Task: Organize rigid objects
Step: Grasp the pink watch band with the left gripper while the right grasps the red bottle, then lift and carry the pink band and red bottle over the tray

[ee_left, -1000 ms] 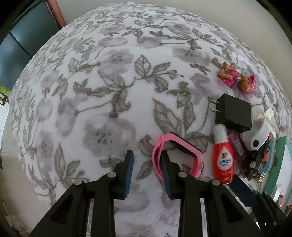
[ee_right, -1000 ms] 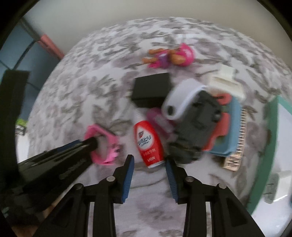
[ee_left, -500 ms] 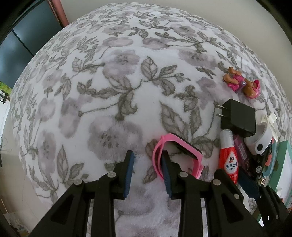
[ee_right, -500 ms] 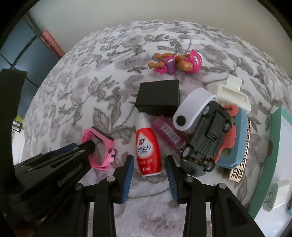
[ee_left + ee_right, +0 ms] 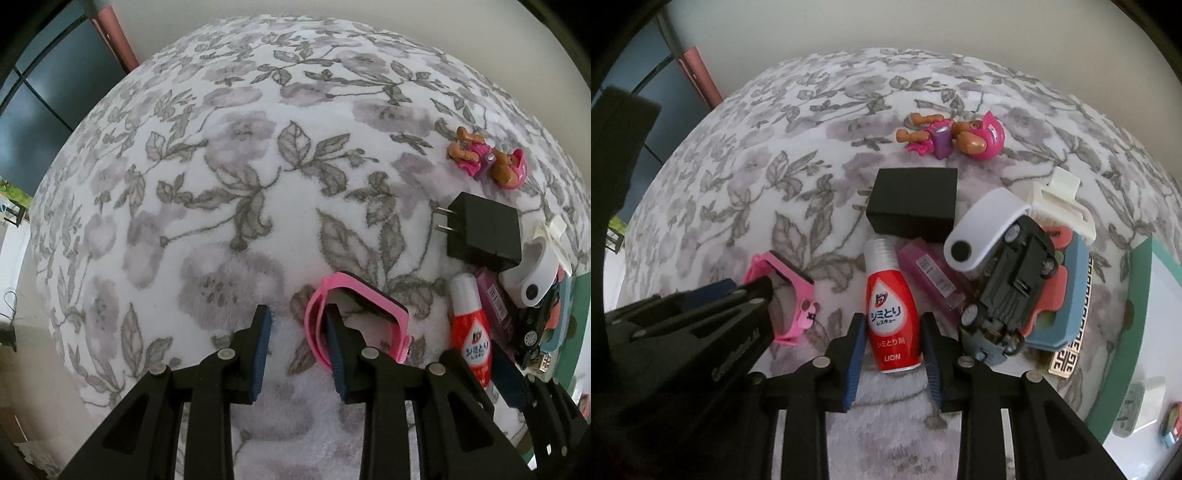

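Left wrist view. One pink watch (image 5: 356, 325) is lying on the floral blanket (image 5: 221, 184); one black charger (image 5: 480, 232), one red bottle (image 5: 471, 332), one pink toy figure (image 5: 487, 158), one white curved band (image 5: 532, 277) and one cream clip (image 5: 552, 232) are sitting to its right. The left gripper (image 5: 295, 328) is pointing steeply down at the blanket, jaws having just been narrowing a little. One pad is standing inside the watch's loop with the strap just outside it; the other pad is standing apart on bare blanket, so nothing is being squeezed.

Right wrist view. One red bottle (image 5: 890, 314), one black charger (image 5: 912, 206), one toy figure (image 5: 955, 136), one magenta box (image 5: 931, 277), one upturned toy car (image 5: 1012, 288), one white band (image 5: 986, 229), one cream clip (image 5: 1060, 206), one pink watch (image 5: 783, 295) and one green-rimmed tray (image 5: 1137, 314) are showing. The right gripper (image 5: 892, 332) is angling steeply down, jaws having just been closing, the bottle's lower body lying between them. Whether the pads are pressing its sides yet cannot be told. The left gripper (image 5: 746, 295) is reaching in at the watch.
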### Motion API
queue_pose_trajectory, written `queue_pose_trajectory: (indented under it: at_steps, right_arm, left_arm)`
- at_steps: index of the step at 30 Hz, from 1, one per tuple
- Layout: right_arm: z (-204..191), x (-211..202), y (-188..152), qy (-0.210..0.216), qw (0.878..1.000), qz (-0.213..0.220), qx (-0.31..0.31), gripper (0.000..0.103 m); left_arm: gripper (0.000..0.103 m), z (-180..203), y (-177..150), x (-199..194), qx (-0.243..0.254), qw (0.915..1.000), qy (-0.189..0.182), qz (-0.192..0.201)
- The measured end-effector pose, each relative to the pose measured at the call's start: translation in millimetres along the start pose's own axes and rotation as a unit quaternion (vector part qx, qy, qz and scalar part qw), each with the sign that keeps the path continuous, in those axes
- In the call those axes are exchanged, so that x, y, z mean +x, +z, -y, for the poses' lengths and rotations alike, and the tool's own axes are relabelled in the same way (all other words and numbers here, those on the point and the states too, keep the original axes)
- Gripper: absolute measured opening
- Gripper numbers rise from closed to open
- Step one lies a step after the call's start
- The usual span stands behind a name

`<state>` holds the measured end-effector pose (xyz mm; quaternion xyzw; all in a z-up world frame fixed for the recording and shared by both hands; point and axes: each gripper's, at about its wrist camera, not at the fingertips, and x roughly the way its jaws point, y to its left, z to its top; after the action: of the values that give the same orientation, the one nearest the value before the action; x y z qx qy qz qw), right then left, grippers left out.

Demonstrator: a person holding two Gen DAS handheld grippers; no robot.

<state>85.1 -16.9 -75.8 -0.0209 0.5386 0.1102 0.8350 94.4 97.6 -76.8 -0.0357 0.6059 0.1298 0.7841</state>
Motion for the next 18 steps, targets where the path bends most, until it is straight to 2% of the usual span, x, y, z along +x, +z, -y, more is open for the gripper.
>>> queue_pose_trajectory:
  at_steps: [3, 6, 10, 18]
  right_arm:
    - [3, -4, -6, 0.001, 1.0, -0.005, 0.006, 0.031]
    - [7, -9, -15, 0.004, 1.0, -0.011, 0.018, 0.031]
    - [16, -17, -26, 0.015, 0.998, -0.021, 0.049, 0.031]
    - [35, -36, -46, 0.026, 0.995, -0.031, 0.092, 0.031]
  left_arm:
    - [0.018, 7, -3, -2, 0.011, 0.9999, -0.008, 0.002]
    - [0.013, 13, -9, -3, 0.016, 0.9998, -0.012, 0.006]
    - [0.012, 21, -21, -9, 0.021, 0.9996, -0.017, 0.009]
    - [0.009, 25, -43, -25, 0.009, 0.9983, -0.058, 0.002]
